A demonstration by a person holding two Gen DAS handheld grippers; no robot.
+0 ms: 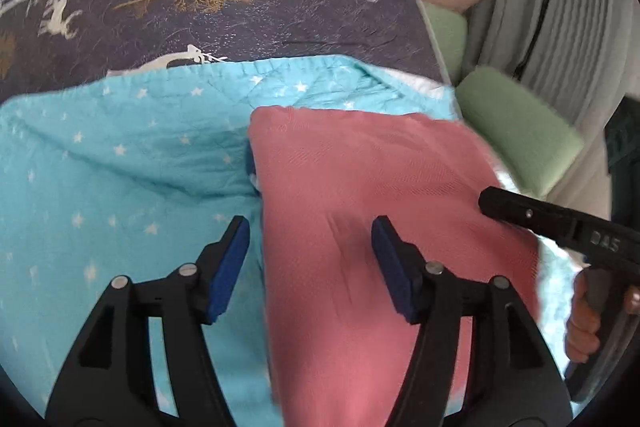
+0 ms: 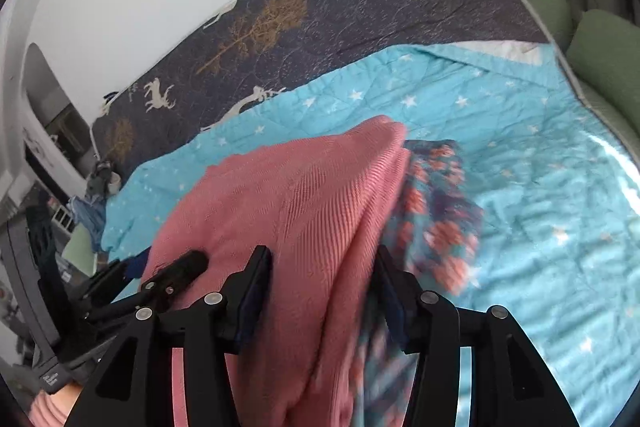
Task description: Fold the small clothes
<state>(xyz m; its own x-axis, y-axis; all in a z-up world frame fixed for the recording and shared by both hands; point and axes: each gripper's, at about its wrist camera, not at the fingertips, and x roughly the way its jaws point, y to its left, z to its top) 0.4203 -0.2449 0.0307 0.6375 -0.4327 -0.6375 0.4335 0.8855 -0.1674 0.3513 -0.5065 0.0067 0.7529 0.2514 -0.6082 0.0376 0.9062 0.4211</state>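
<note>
A turquoise star-print quilt (image 1: 100, 163) covers the bed; on its near right lies the pink knit garment (image 1: 360, 179), soft, light and floppy, best pinched at corners. Left gripper (image 1: 310, 267) and right gripper (image 2: 324, 295) both gape, unclamped.

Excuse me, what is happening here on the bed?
A person is folding small clothes with a gripper in each hand. A pink knit garment lies on the star quilt, over a flowered garment. The left gripper and the right gripper both stand open at its near edge. Neither is clamping the cloth, so it looks just laid down.
</note>
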